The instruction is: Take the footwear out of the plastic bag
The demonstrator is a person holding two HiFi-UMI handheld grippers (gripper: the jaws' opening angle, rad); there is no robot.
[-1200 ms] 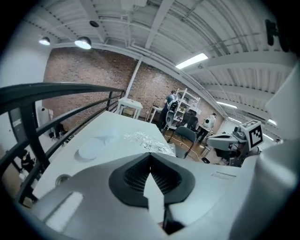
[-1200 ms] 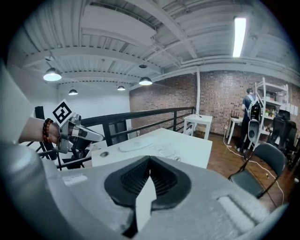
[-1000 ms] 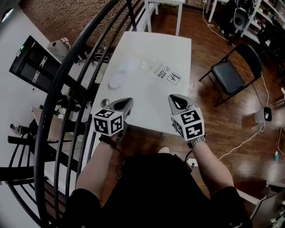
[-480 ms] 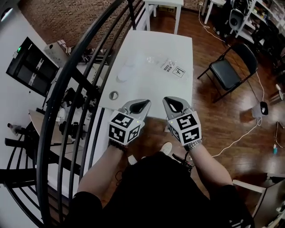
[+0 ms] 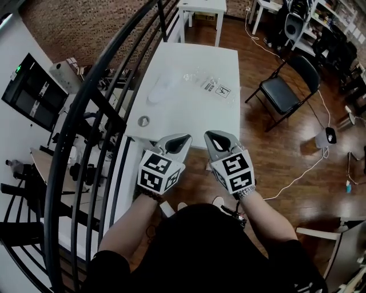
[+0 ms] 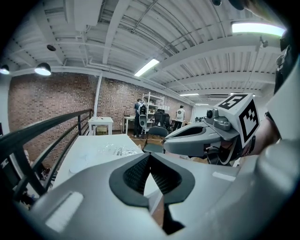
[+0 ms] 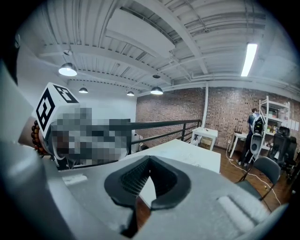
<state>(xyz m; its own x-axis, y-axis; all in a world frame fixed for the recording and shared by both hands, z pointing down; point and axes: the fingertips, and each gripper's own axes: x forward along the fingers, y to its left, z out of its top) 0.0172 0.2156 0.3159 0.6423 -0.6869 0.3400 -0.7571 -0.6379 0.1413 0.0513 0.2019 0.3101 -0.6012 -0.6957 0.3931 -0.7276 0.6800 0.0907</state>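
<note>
Far across the white table lies a clear plastic bag with pale footwear inside, and crumpled clear plastic with printed paper cards lies to its right. Both grippers hover side by side over the table's near edge, well short of the bag. My left gripper is shut and empty. My right gripper is shut and empty too. In the left gripper view the shut jaws point down the table, with the right gripper alongside. The right gripper view shows its jaws closed over the table.
A black curved railing runs along the table's left side. A black folding chair stands on the wooden floor to the right. A small white table stands beyond the far end. A round grommet sits near the table's left edge.
Both grippers have drawn closer together and back from over the table to its near edge. The table and bag now sit farther away in the head view.
</note>
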